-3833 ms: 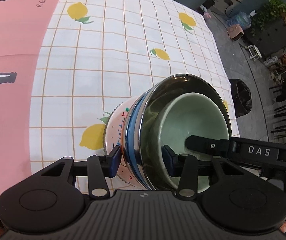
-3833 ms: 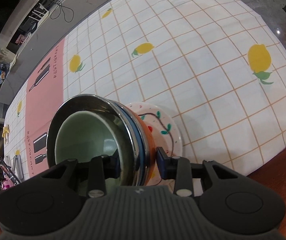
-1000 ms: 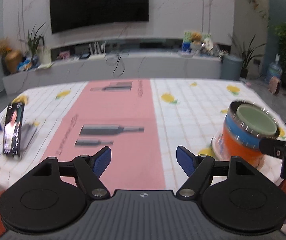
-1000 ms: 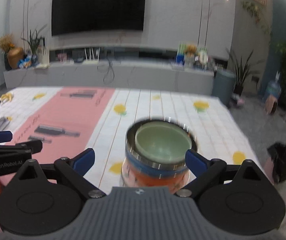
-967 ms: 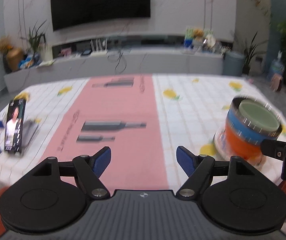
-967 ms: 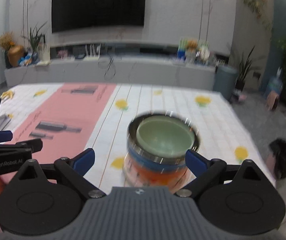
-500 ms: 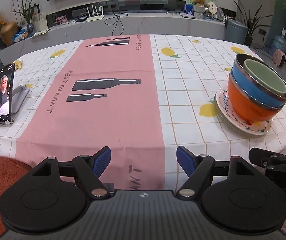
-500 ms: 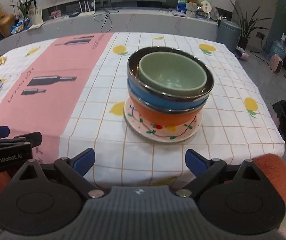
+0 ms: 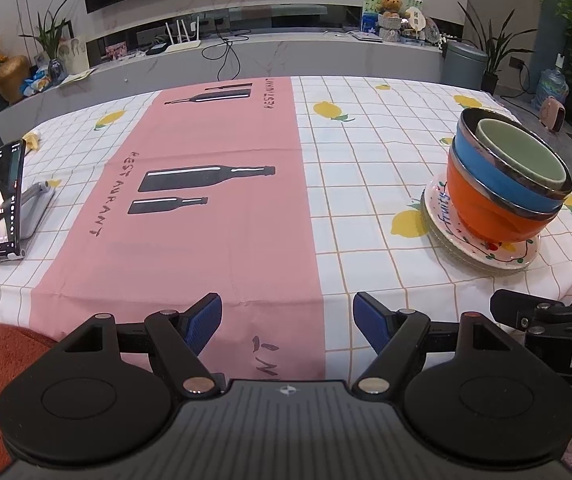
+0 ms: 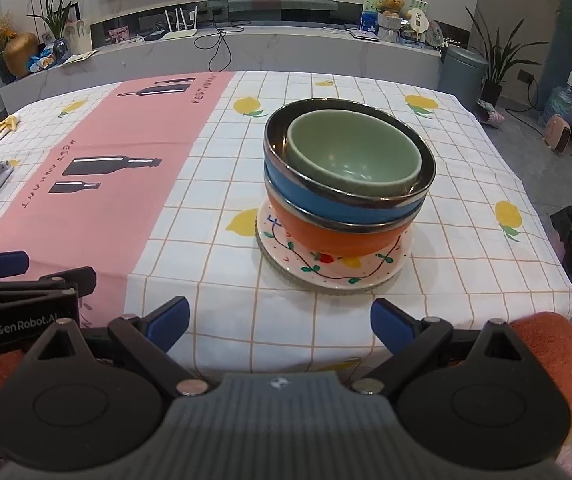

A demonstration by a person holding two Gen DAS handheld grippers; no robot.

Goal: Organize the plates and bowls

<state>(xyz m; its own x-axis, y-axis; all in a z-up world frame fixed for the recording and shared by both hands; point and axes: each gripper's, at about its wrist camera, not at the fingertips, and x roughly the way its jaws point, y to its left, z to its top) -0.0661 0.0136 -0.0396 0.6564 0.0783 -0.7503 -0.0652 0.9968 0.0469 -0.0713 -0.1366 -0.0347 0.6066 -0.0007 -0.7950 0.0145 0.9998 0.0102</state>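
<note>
Jaws spread wide on left gripper (image 9: 287, 320), nothing between blue pads, held over near table edge above pink strip of tablecloth (image 9: 190, 216). Phone (image 9: 4, 200) propped on stand far left. Right gripper (image 10: 280, 322) likewise wide apart, empty, short of stack. Green bowl (image 10: 353, 158) nested in blue bowl (image 10: 337, 200), inside orange bowl (image 10: 341, 236), on painted plate (image 10: 325, 268), right half of table.

A phone (image 9: 4, 200) leans on the tablecloth (image 9: 214, 216).

Shiny metal rim on the blue bowl (image 10: 325, 196); glossy glazed green bowl (image 10: 351, 158) and painted plate (image 10: 365, 266); smooth printed tablecloth (image 10: 214, 184).
</note>
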